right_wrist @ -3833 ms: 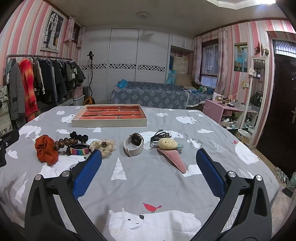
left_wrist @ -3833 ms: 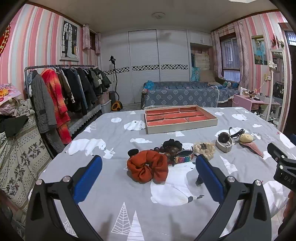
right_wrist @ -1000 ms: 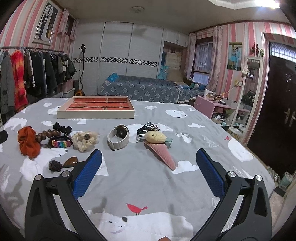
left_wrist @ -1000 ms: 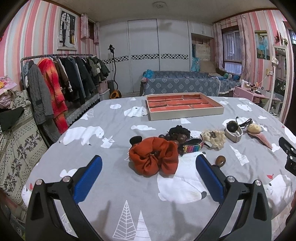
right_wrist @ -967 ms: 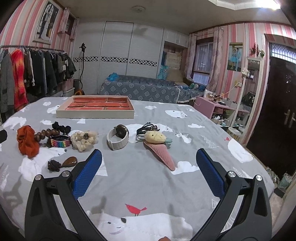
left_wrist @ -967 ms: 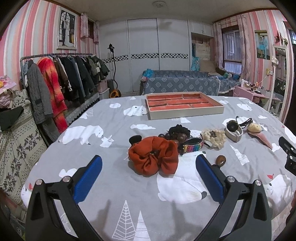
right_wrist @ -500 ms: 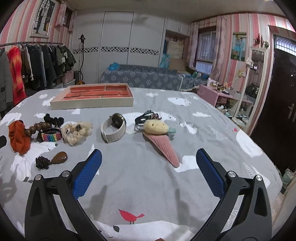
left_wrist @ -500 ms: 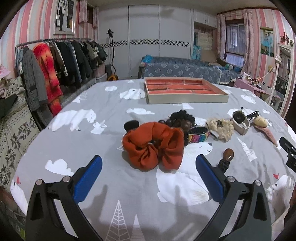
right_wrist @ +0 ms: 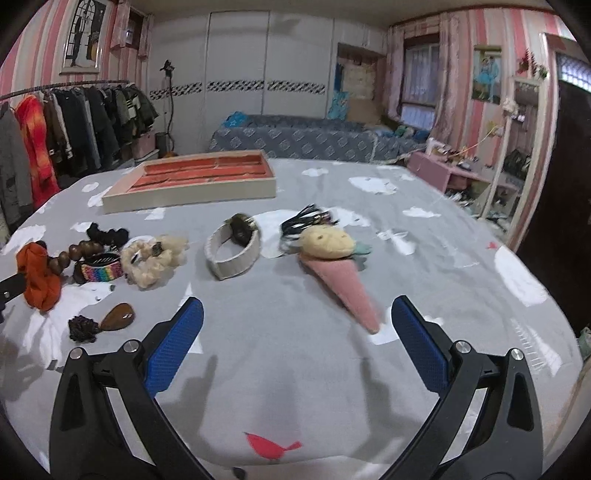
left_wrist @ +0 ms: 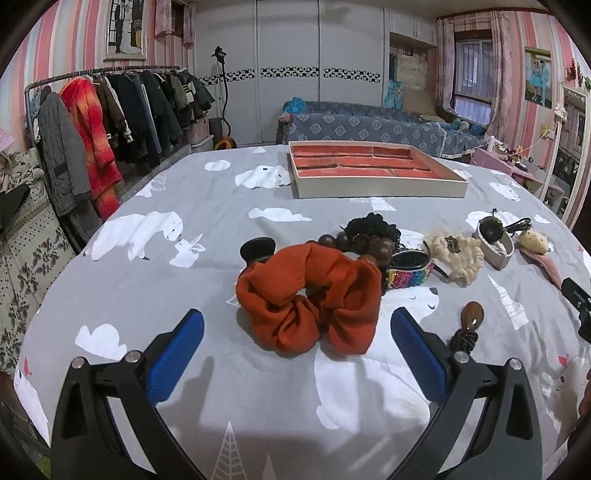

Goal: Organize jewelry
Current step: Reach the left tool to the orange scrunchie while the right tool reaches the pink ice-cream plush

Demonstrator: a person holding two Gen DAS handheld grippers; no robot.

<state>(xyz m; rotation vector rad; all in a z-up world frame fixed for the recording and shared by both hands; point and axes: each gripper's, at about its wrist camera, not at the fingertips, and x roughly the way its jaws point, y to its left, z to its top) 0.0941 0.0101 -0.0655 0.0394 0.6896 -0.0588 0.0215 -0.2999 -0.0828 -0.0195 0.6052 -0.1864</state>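
Orange scrunchie (left_wrist: 309, 300) is framed by the released left hand-held gripper (left_wrist: 297, 339); the right hand-held gripper (right_wrist: 297, 334) is likewise held unclenched above the surface (right_wrist: 461, 266).

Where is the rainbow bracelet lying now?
In the left wrist view, the rainbow bracelet lies on the bedspread, right of the orange scrunchie. The brown wooden beads are behind it and the cream scrunchie is on its right.

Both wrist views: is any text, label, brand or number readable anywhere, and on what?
None readable.
Right tool, seen from the left wrist: any marking cannot be made out.
Wall pictures: images only, no legible words.
Watch: face too small and blurred to read.
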